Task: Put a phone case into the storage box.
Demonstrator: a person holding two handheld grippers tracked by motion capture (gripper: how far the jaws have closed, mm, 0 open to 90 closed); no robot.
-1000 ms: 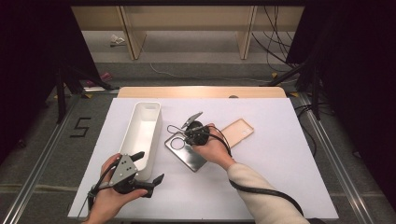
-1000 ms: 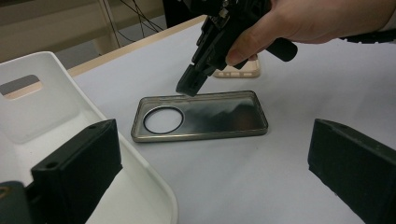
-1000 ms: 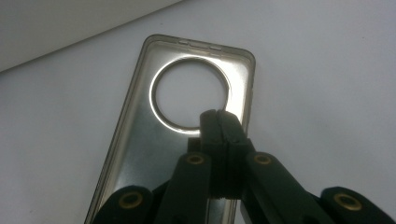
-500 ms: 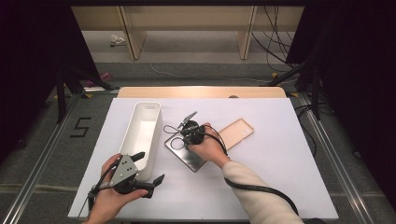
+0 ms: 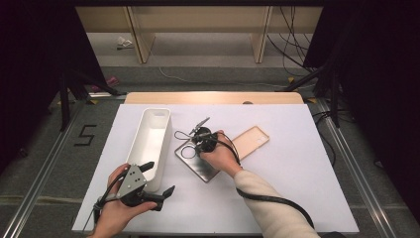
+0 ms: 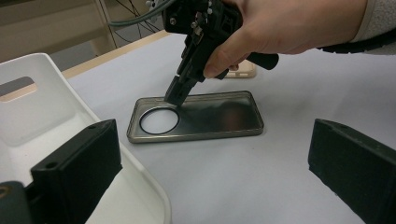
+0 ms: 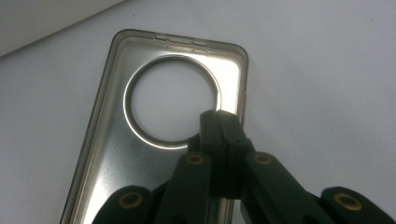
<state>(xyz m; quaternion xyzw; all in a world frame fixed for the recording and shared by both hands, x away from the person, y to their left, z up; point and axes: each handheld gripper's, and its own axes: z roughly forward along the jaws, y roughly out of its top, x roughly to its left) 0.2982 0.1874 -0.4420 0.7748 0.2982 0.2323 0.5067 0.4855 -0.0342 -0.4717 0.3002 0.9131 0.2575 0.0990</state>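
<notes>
Between the earlier pictures and now the right gripper [image 5: 199,145] has edged a little toward the white bin [image 5: 151,144], away from the tan case [image 5: 251,141], carried by the right hand [image 5: 220,156]. Its closed tips now sit on the rim of the round hole in the grey phone case [image 7: 154,140], at the end of that case nearest the bin.

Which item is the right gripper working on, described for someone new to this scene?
On the white table, just right of the long white bin, lies a grey phone case. Unlike the tan case beyond it, it has a large round camera hole, where the shut right gripper touches.
</notes>
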